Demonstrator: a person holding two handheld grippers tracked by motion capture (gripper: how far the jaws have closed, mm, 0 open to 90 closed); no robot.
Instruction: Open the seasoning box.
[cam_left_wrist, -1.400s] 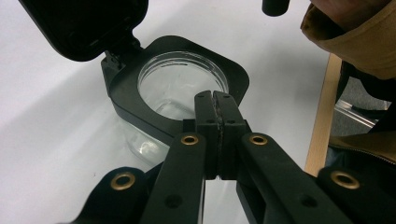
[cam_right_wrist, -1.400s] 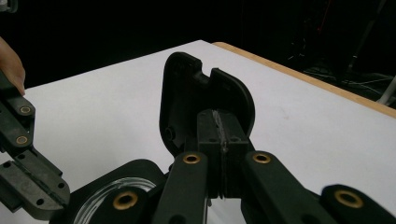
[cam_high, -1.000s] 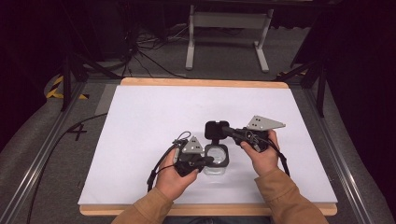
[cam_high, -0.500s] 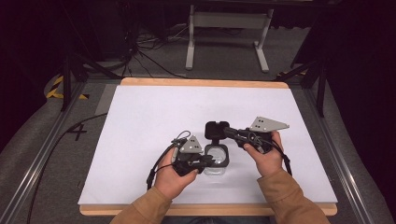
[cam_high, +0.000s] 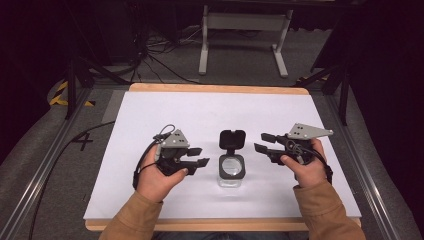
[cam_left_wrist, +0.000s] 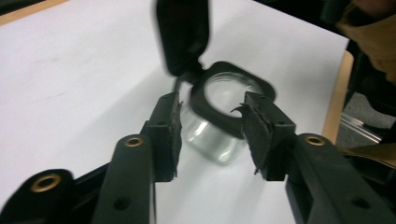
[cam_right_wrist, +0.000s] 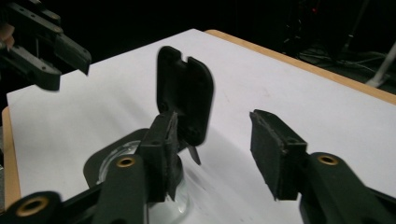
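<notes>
Glass jar (cam_high: 231, 171) with a black flip-top lid (cam_high: 232, 139) sits upright on the white desk (cam_high: 150, 115), near the front edge, about mid-width. Lid is swung open and stands up on its hinge at the jar's far side; mouth is clear.

Left hand-held gripper (cam_high: 200, 156): jaws spread, nothing between them, just beside the jar on its left. Left gripper view looks straight along the jaws at the jar (cam_left_wrist: 219, 126), rim collar framed between the two pads (cam_left_wrist: 170, 135).

Right hand-held gripper (cam_high: 261, 142): jaws also spread, empty, to the jar's right and slightly toward the far edge. It sits closer to lid height than jar body; in its own view the open lid (cam_right_wrist: 184, 100) stands ahead, by the left jaw.

Key relation: jar lies between the two, left one nearer and already lined up on the body. Jar axis vertical, lid hinge axis running left-right. My read: left steadies the jar, right handles the lid.
</notes>
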